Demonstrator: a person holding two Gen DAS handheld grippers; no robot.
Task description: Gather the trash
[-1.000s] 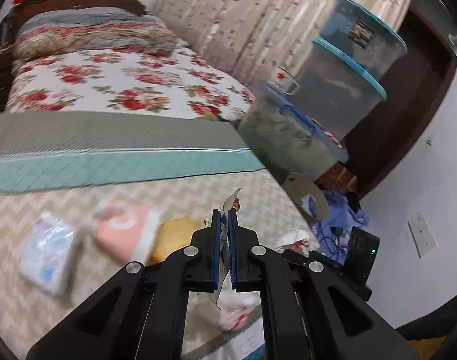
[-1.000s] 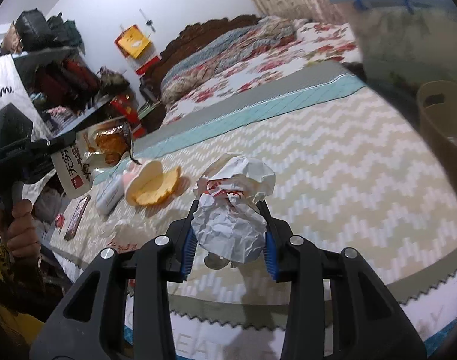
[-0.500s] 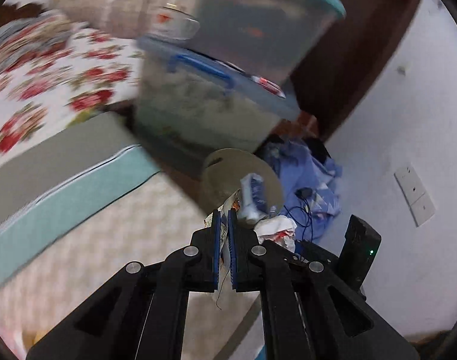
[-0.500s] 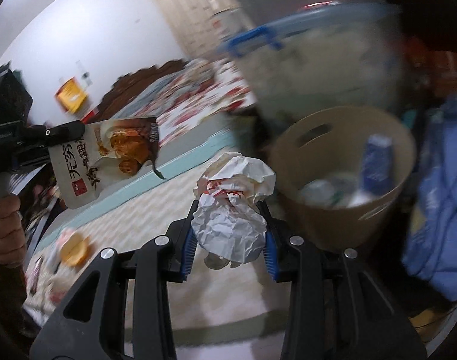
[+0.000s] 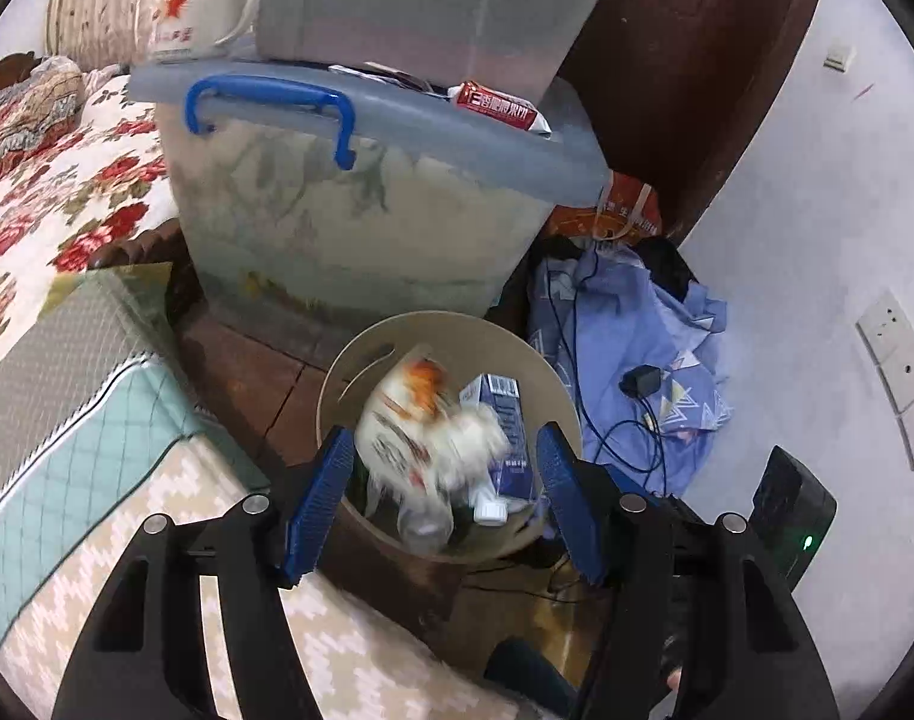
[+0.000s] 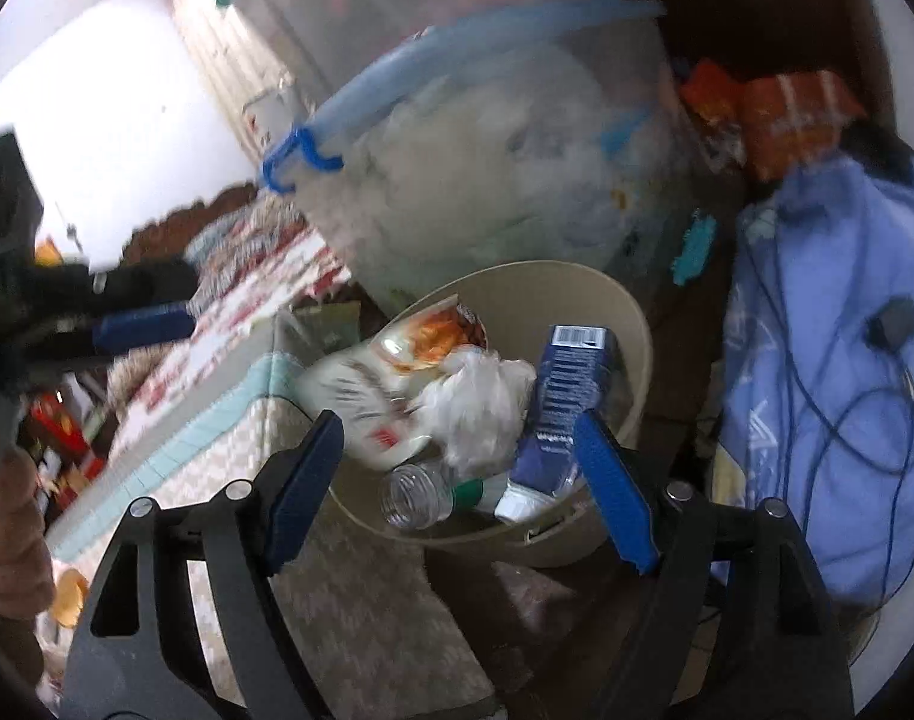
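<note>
Risk: the snack wrapper (image 5: 406, 414) and crumpled paper (image 6: 478, 405), blurred at frame centre over the beige bin (image 5: 553, 372), may catch its rim and spill toward the bed. Left gripper (image 5: 442, 507): jaws just opened wide, nothing held. Right gripper (image 6: 457, 480): jaws likewise just opened, released, touching nothing.

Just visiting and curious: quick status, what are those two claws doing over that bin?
Left gripper and right gripper open, jaws just opened. Snack wrapper and crumpled paper dropping into the beige bin. Nothing in the way.
</note>
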